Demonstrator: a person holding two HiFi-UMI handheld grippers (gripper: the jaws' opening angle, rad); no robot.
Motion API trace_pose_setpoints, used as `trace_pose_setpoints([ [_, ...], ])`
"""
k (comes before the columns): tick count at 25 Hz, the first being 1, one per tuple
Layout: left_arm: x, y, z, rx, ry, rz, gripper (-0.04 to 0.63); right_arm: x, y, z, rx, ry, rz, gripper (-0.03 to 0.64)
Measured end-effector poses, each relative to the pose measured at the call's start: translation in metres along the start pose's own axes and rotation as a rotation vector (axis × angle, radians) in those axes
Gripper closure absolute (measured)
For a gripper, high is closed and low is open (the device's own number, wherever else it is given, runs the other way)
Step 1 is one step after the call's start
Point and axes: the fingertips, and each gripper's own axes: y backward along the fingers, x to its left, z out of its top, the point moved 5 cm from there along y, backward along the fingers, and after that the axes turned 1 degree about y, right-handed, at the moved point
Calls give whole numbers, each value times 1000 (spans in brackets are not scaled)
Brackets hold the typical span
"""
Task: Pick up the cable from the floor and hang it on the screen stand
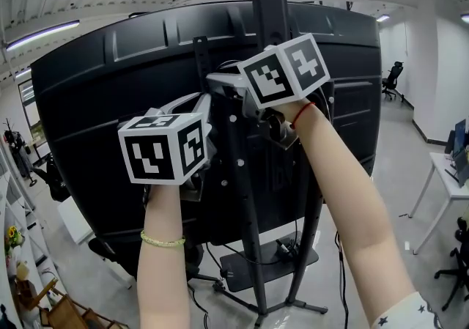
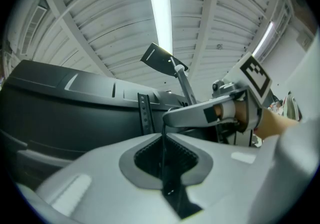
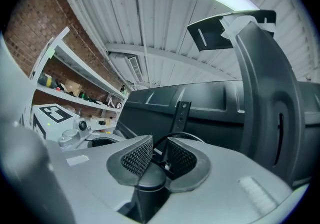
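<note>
Behind the big screen (image 1: 110, 108), close against the upright of the screen stand (image 1: 270, 9), both tools are raised. In the head view the right gripper (image 3: 159, 144) sits at about 1 o'clock from the left gripper (image 2: 163, 140). The left one's jaws are pressed together on the thin black cable (image 2: 162, 160), which runs from its pads toward 12 o'clock, up to the tip of the right tool. The right one's pads stand a little apart, with a loop of that cable lying loose in the gap, not squeezed. A dark rounded piece (image 3: 150, 184) sits low between them at 6 o'clock; what it is I cannot tell. No view shows the cable lying over any part of the stand, though the perforated bracket (image 3: 182, 114) stands just beyond at 12 o'clock. The risk, as I judge it, is that only one pinch now carries the cable. If the loop is not truly hooked, it could slide out of the spread pads and fall away, and a tug from the left hand could pull it off the stand.
</note>
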Motion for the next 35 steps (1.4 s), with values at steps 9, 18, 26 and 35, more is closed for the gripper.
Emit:
trace_pose_setpoints([
  [9, -8, 12, -16, -18, -13, -22, 560, 0, 25, -12, -144, -157, 80, 455],
  [18, -14, 28, -41, -5, -31, -1, 565, -3, 50, -27, -164, -237, 52, 331],
  [26, -40, 60, -73, -20, 37, -13, 566, 34, 89, -87, -130, -44, -184, 366],
  [35, -72, 94, -161, 58, 86, 56, 586, 100, 101, -194, -33, 26, -378, 415],
])
